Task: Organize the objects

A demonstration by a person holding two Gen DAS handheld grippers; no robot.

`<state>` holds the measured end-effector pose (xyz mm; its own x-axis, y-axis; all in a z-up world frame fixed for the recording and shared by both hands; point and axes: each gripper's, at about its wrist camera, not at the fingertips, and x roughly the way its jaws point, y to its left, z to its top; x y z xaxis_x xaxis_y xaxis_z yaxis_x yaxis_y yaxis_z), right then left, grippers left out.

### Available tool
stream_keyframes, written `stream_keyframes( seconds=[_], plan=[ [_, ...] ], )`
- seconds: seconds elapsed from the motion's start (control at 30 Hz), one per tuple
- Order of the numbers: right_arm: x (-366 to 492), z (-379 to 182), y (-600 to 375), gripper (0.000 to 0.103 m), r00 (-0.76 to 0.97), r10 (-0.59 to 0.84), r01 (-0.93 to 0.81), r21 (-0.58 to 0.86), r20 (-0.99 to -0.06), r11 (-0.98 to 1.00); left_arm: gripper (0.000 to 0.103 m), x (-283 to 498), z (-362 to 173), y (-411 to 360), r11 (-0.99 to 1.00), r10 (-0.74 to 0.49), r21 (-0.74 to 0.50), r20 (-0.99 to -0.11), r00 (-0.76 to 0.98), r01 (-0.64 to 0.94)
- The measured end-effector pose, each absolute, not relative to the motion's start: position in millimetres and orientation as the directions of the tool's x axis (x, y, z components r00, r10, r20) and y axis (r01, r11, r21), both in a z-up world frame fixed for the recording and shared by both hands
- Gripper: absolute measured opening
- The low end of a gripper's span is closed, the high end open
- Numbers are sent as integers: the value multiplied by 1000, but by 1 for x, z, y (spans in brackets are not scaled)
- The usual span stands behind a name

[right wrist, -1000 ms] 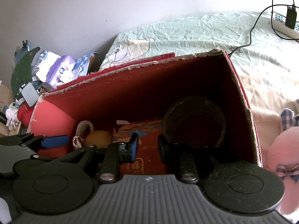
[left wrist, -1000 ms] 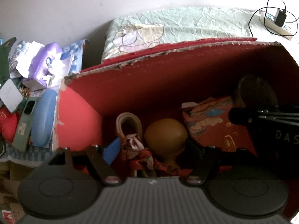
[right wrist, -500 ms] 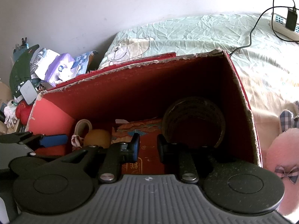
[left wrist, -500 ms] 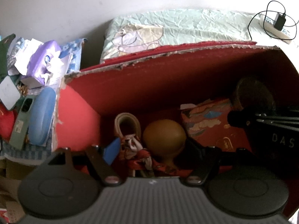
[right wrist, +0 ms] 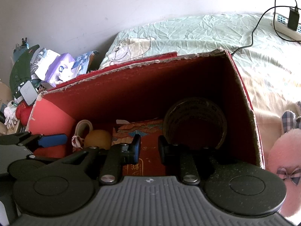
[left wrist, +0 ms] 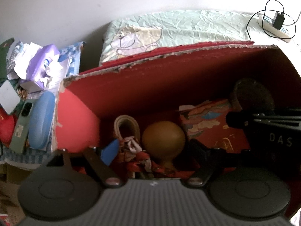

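Tan smooth rounded wooden gourd [left wrist: 163,138] lower centre of red cardboard box [left wrist: 169,86]: likely light, rigid, slippery; grasp narrow neck. Left gripper [left wrist: 153,151] wide, empty; right gripper [right wrist: 149,148] narrow gap, empty.

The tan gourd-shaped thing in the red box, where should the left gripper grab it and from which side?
Probably the narrow neck of the tan gourd, which points toward the left gripper. The round bulb looks wide and smooth, likely to slip. Come straight in from the near side of the red box, with the open jaws either side of the neck. The patterned cord lying against it may snag.
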<state>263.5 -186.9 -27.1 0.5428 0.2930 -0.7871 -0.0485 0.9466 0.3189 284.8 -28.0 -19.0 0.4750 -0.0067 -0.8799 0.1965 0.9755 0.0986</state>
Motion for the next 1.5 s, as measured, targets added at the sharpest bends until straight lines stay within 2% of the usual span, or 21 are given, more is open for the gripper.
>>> stream_keyframes(
  seconds=[0.9,0.97,1.0,1.13,1.4,1.5],
  plan=[
    [258,-21,-185,20,569,261,-50,284,-780,958,83,285,-19,-29,975,16,121,-874,485,184],
    [256,-18,-183,30,584,227,-36,254,-780,966,83,285,-19,-29,976,20,123,-873,487,182],
    [255,-15,-183,31,593,208,-28,239,-777,971,83,285,-19,-30,976,21,124,-873,487,181],
    [247,-8,-188,31,605,227,-17,272,-763,962,83,285,-19,-30,976,22,125,-871,490,178],
    [227,5,-190,32,643,171,9,230,-747,973,83,275,-10,-31,978,15,126,-840,542,168],
    [218,12,-194,39,656,156,23,227,-738,974,84,266,5,-33,979,7,122,-819,574,162]
  ],
)
